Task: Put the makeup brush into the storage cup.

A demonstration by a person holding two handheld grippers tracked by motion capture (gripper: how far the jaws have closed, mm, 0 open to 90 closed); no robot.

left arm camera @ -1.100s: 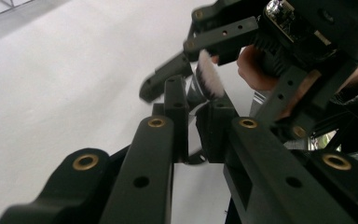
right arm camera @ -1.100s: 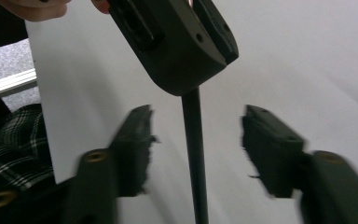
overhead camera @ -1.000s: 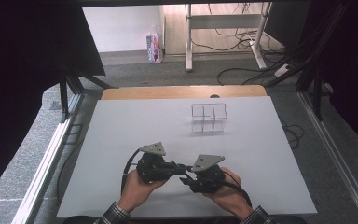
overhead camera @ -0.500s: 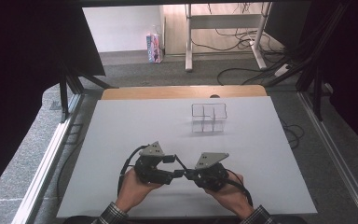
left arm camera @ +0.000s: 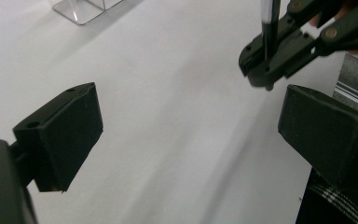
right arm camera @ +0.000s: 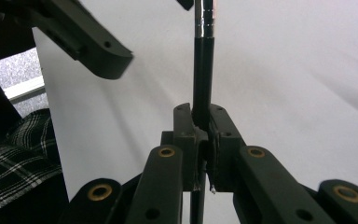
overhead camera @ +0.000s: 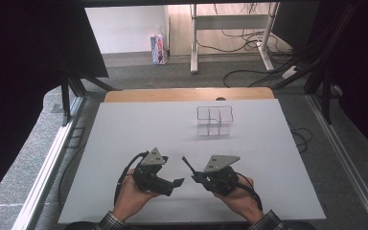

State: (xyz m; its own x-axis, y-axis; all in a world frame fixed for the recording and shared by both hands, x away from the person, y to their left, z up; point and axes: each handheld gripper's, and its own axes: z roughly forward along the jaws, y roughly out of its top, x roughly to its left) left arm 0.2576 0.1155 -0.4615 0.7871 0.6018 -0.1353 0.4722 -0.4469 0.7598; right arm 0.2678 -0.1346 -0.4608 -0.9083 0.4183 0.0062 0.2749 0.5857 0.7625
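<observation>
Near the front edge of the table (overhead camera: 124, 143): a person holds two grippers low over the white top, close together, tips turned toward each other
Left gripper (overhead camera: 172, 186): its jaws have just been opening and now stand wide; nothing is between them, just bare white table
Right gripper (overhead camera: 196, 176): its jaws are pinched tight on a pen
Pen (overhead camera: 188, 165): thin and black with a shiny silver part higher up; it sticks out past the right gripper's tips, slanting away toward the far side of the table, and its short end pokes out behind the jaws
Seen from the right gripper (right arm camera: 201, 122): the pen (right arm camera: 203, 70) runs straight up between the two pads, gripped on its black part
Seen from the left gripper (left arm camera: 186, 126): the right gripper (left arm camera: 261, 70) and the pen (left arm camera: 270, 23) sit just past its far jaw, and I can see no touching
Clear box (overhead camera: 214, 120): a small see-through holder with little sections stands farther back on the table, well apart from both grippers, and it looks empty
Step in hand: I think the pen is now with the right gripper alone, and the left one has let go
Next move: I guess the pen belongs in the clear box, so the right hand (overhead camera: 237, 194) needs to carry it out there, tip it upright over one section and only then loosen the jaws
Watch out: the pen is thin and smooth, so it could slip or swing in the grip, and the light box could tip if bumped
</observation>
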